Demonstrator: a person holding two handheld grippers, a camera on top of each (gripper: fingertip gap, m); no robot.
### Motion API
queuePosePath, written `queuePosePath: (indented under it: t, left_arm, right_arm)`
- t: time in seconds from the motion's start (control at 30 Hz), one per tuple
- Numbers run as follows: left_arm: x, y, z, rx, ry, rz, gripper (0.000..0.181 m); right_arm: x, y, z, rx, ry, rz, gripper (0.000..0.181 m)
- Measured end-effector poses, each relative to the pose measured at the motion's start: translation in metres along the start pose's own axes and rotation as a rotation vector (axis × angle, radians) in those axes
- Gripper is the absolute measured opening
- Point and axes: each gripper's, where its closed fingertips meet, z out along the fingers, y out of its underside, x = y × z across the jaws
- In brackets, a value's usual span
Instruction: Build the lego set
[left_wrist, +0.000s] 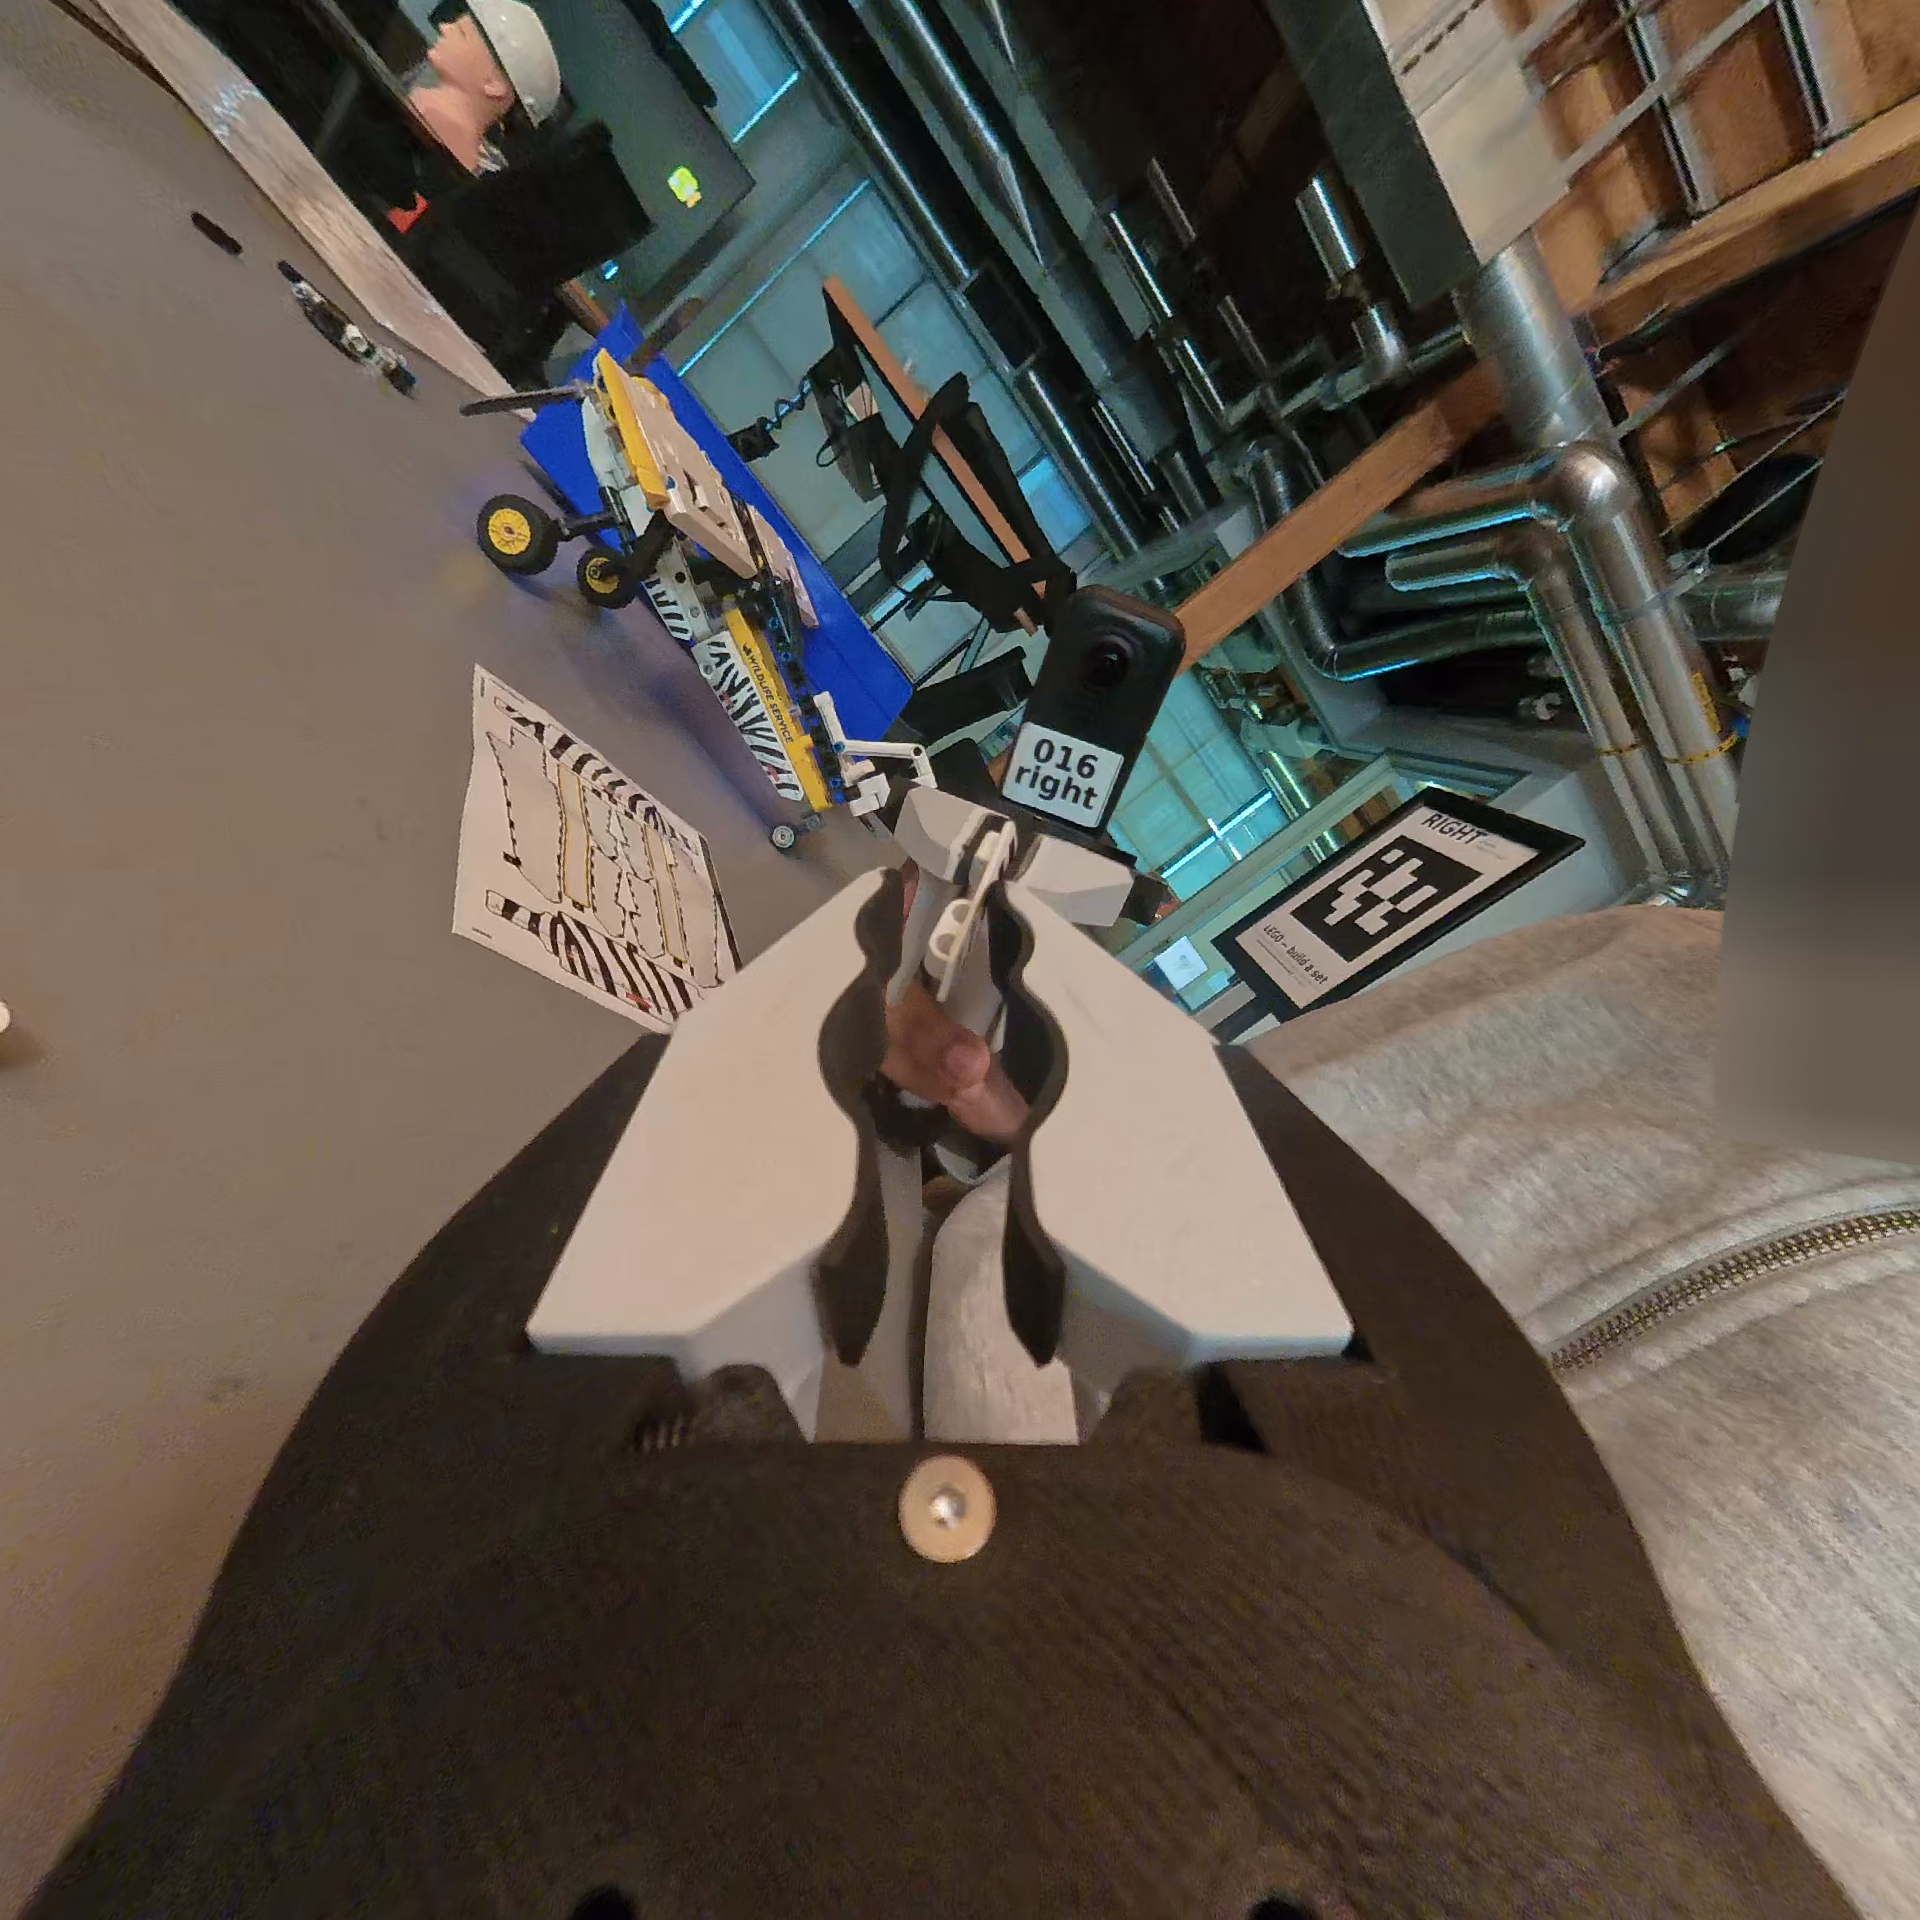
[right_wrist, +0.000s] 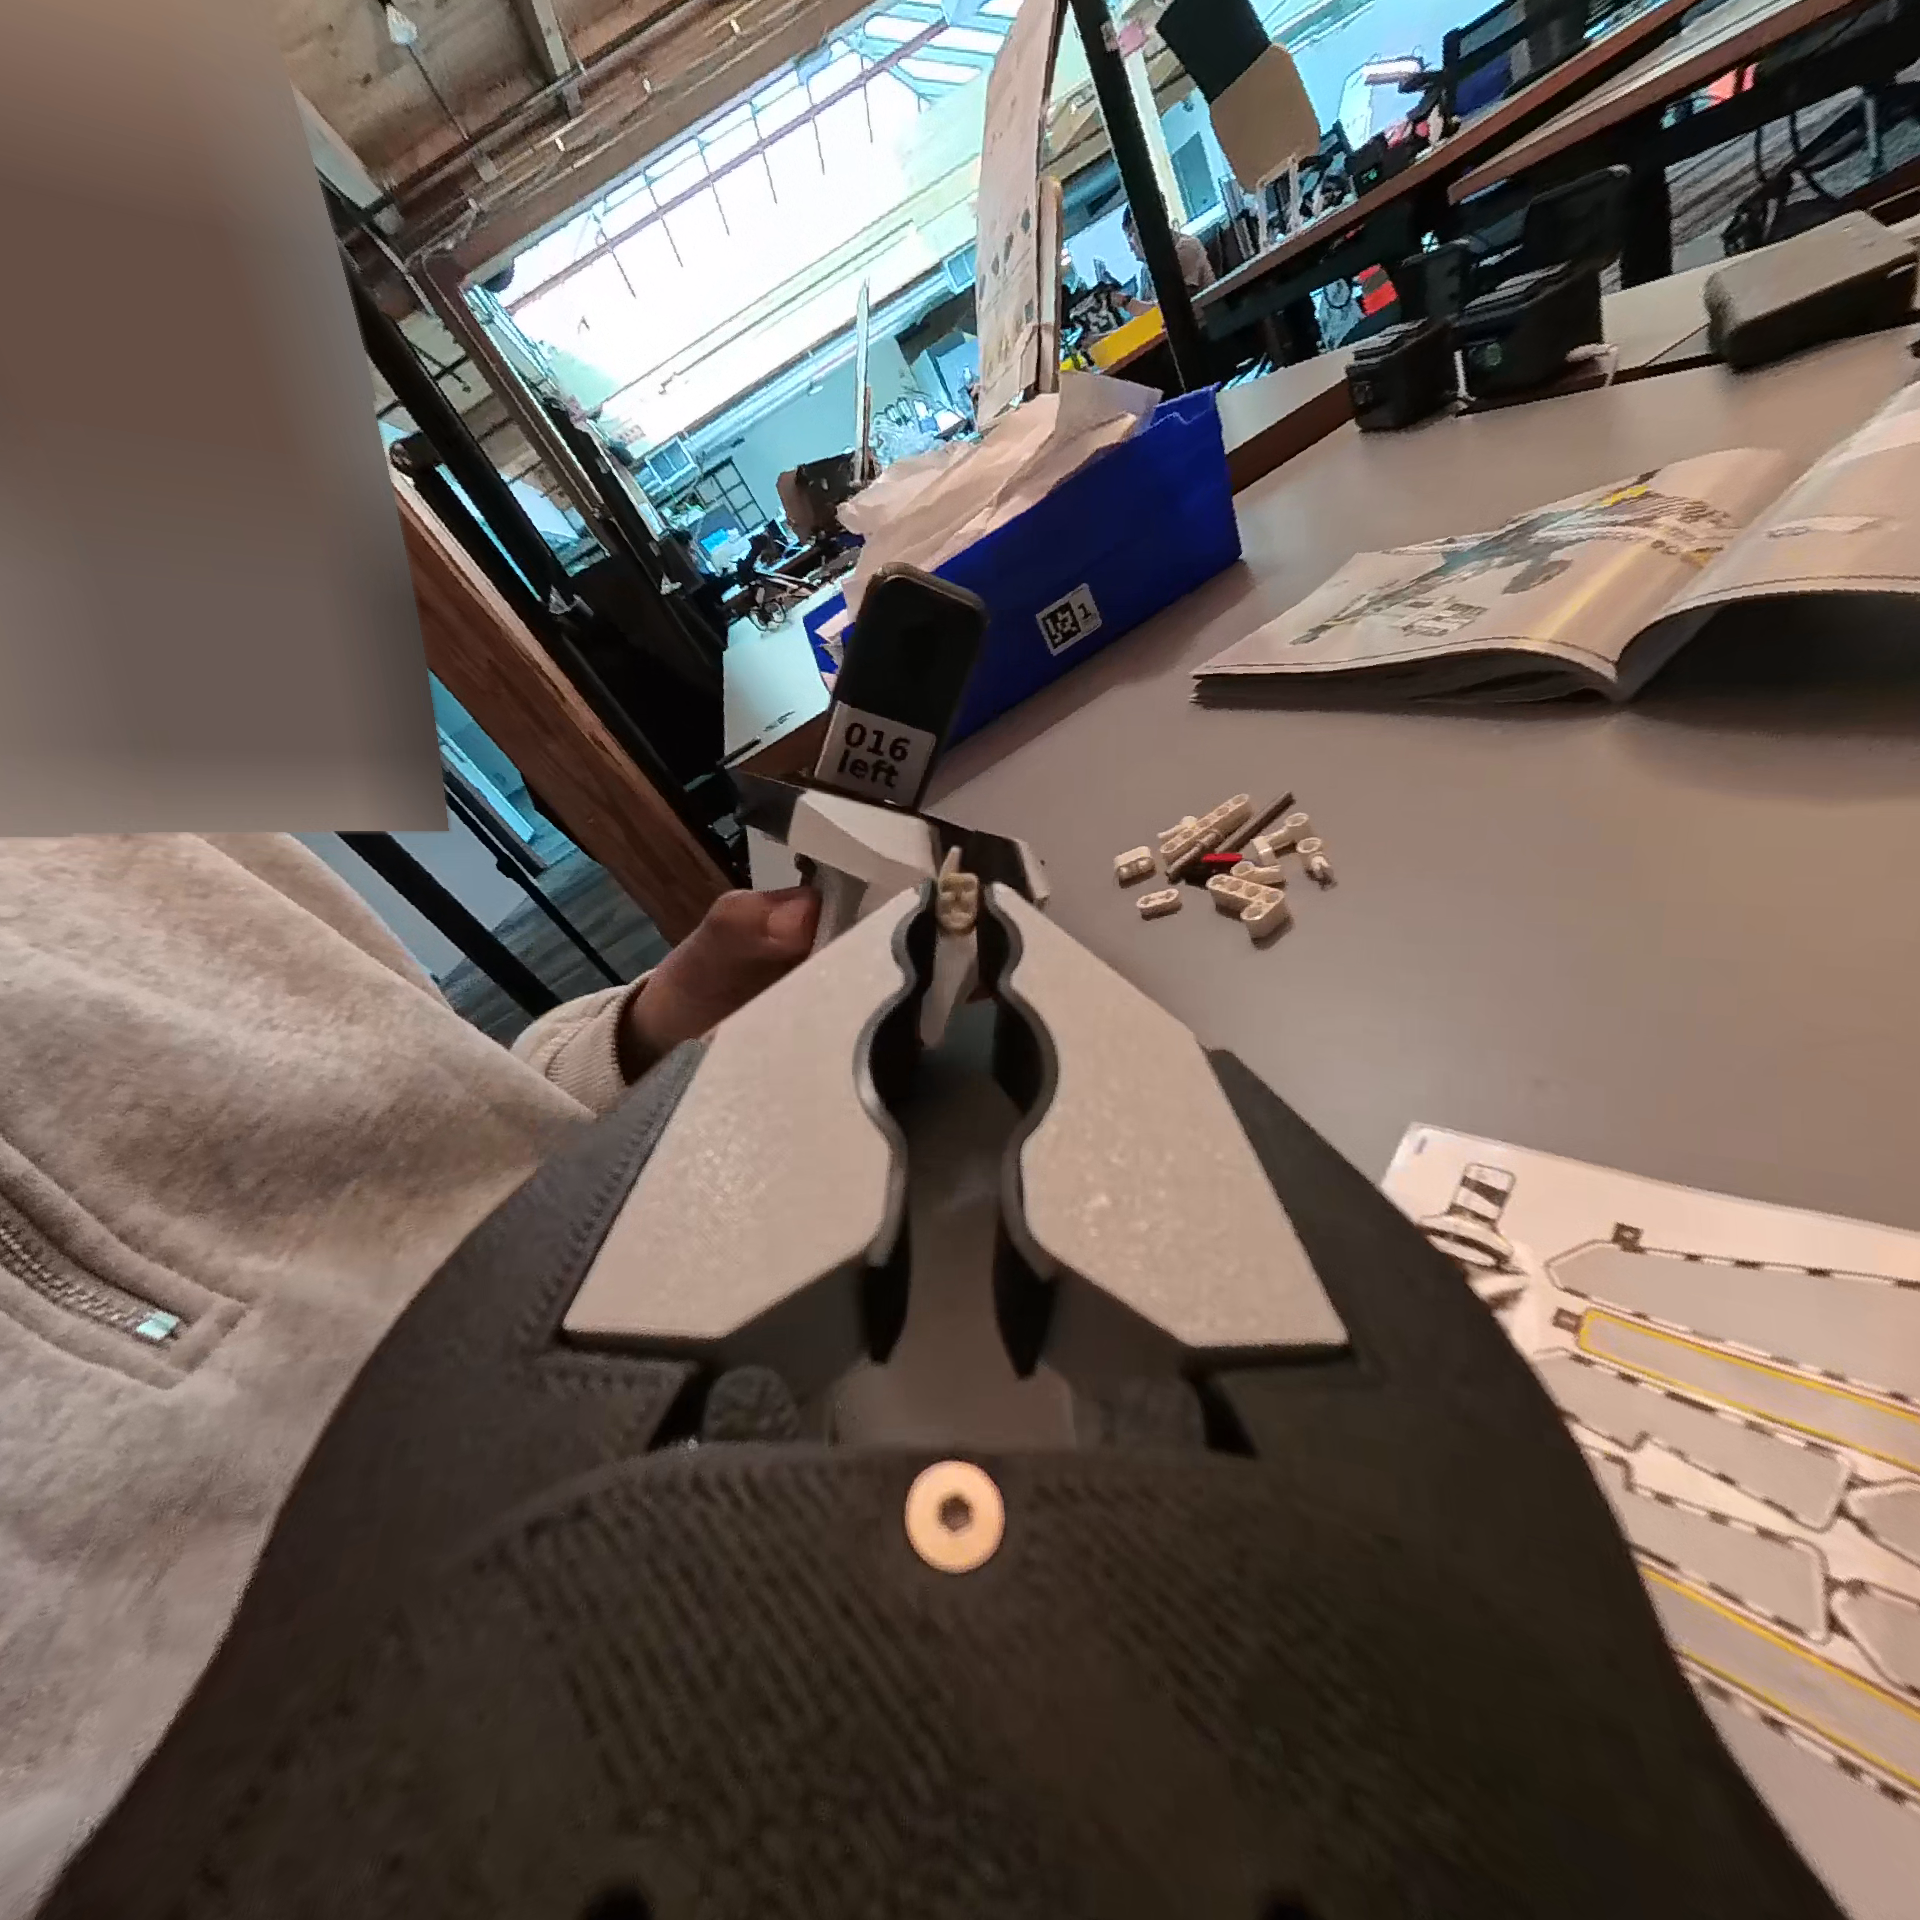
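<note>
My left gripper (left_wrist: 951, 914) is shut on a white Lego beam (left_wrist: 945, 961) that stands up between its tips. My right gripper (left_wrist: 992, 847) faces it tip to tip, its black camera above it. In the right wrist view my right gripper (right_wrist: 956, 920) is shut on a white Lego piece (right_wrist: 956, 896) with round holes, and the left gripper (right_wrist: 940, 857) meets it head-on. Both are held in the air near the table's edge. I cannot tell whether the two white pieces are joined. The partly built zebra-striped plane model (left_wrist: 686, 561) with yellow wheels stands on the table farther off.
A sticker sheet (left_wrist: 582, 862) lies on the grey table (left_wrist: 208, 727), also shown at lower right (right_wrist: 1714, 1434). Loose white and black pieces (right_wrist: 1226, 862) are piled nearby. An open instruction booklet (right_wrist: 1558, 603) and a blue bin (right_wrist: 1039, 592) with crumpled bags sit farther back. My left and right fingertips are right by each other.
</note>
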Motion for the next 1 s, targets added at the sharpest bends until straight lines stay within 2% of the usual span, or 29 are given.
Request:
queuePosePath:
  t: [0.17,0.2,0.23,0.3,0.37,0.47,0.63,1.0]
  left_arm:
    - [-0.004,0.000,-0.001,-0.005,-0.048,0.046,0.008]
    - [-0.007,-0.002,-0.003,0.003,-0.069,0.044,0.000]
    - [-0.011,-0.004,-0.005,0.017,-0.094,0.040,0.000]
    - [-0.006,-0.007,-0.006,0.034,-0.055,0.045,0.001]
    - [0.000,-0.007,-0.005,0.035,-0.010,0.033,0.014]
    - [0.004,-0.003,0.001,0.031,0.030,0.005,0.022]
    - [0.002,-0.012,0.010,0.099,0.013,-0.017,0.015]
    - [-0.002,-0.006,0.012,0.061,-0.048,0.061,0.013]
  right_arm:
    - [0.005,-0.006,-0.005,0.036,0.019,0.021,0.006]
    - [0.005,-0.008,-0.006,0.050,0.015,0.034,0.006]
    - [0.005,-0.011,-0.008,0.073,-0.004,0.052,0.005]
    - [0.007,-0.017,-0.012,0.116,-0.021,0.110,0.005]
    - [0.014,-0.018,-0.015,0.129,-0.004,0.136,0.005]
    - [0.014,-0.017,-0.015,0.138,-0.013,0.158,0.005]
    - [0.008,-0.013,-0.008,0.123,-0.028,0.141,0.005]
    - [0.010,-0.022,-0.014,0.190,-0.023,0.158,0.005]
